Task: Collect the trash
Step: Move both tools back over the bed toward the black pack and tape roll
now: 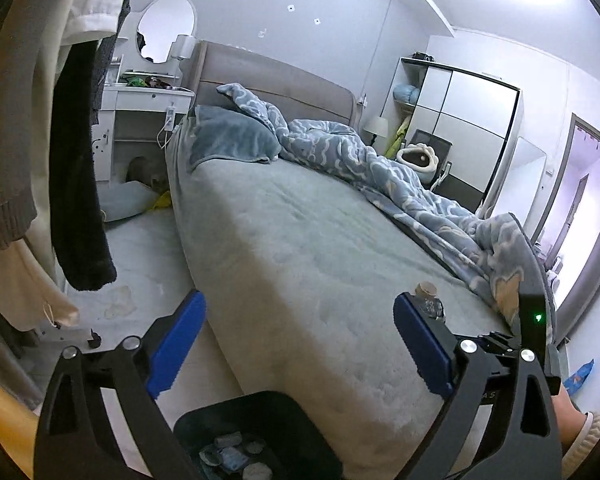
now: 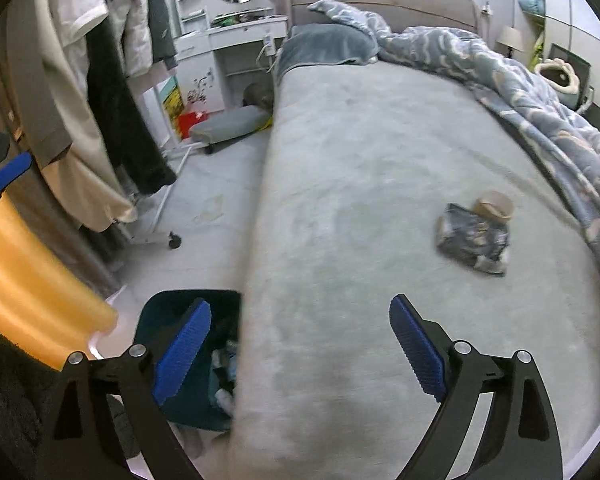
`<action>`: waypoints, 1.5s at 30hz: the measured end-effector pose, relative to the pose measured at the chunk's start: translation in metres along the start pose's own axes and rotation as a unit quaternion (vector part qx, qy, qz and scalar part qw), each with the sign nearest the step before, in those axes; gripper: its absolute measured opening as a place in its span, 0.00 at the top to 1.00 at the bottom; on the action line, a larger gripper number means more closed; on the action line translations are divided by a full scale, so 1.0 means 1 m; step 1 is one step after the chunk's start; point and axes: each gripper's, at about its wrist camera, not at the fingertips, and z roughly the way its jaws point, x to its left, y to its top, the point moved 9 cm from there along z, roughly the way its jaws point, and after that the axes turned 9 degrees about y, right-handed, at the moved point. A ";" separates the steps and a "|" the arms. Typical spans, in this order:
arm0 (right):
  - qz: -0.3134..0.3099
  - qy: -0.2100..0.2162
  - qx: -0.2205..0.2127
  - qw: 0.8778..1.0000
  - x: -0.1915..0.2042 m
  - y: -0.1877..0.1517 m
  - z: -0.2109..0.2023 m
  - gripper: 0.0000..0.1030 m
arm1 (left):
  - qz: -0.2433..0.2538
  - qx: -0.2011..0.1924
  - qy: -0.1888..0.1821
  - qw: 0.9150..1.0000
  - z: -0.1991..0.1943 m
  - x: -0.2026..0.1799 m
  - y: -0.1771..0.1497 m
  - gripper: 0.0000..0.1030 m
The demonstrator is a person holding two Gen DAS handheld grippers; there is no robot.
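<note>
A crumpled dark snack wrapper [image 2: 473, 240] lies on the grey bed [image 2: 380, 184], touching a small brown paper cup [image 2: 496, 205] behind it. Both show partly in the left wrist view, the cup [image 1: 425, 289] and the wrapper [image 1: 432, 307] behind the right finger. A dark bin [image 2: 188, 360] with trash inside stands on the floor by the bed's near corner; it also shows in the left wrist view [image 1: 256, 436]. My right gripper [image 2: 300, 344] is open and empty over the bed edge, short of the wrapper. My left gripper [image 1: 296, 340] is open and empty above the bin.
A patterned blue duvet [image 2: 520, 92] is heaped along the bed's right side, a pillow [image 2: 328, 48] at the head. A rolling clothes rack with hanging coats [image 2: 100, 100] stands left. A cushion [image 2: 228, 124] lies on the floor by a white dresser [image 2: 228, 44].
</note>
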 end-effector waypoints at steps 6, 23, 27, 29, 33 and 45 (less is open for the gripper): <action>0.022 -0.022 -0.014 0.999 -0.045 0.009 -0.007 0.10 | 0.016 0.016 -0.003 1.000 0.017 -0.026 -0.002 0.04; 0.060 -0.056 -0.034 0.996 -0.150 0.034 -0.009 0.10 | 0.053 0.050 -0.008 0.997 0.075 -0.093 -0.016 0.04; 0.068 -0.062 -0.028 0.995 -0.171 0.036 -0.001 0.10 | 0.064 0.055 -0.011 0.996 0.086 -0.106 -0.021 0.04; 0.072 -0.063 -0.030 0.995 -0.180 0.040 0.000 0.10 | 0.065 0.060 -0.012 0.996 0.093 -0.110 -0.023 0.04; 0.082 -0.061 -0.032 0.994 -0.194 0.046 0.006 0.10 | 0.067 0.072 -0.007 0.995 0.109 -0.115 -0.030 0.04; 0.070 -0.051 -0.014 0.996 -0.206 0.072 0.036 0.10 | 0.102 0.116 -0.023 0.988 0.145 -0.136 -0.048 0.04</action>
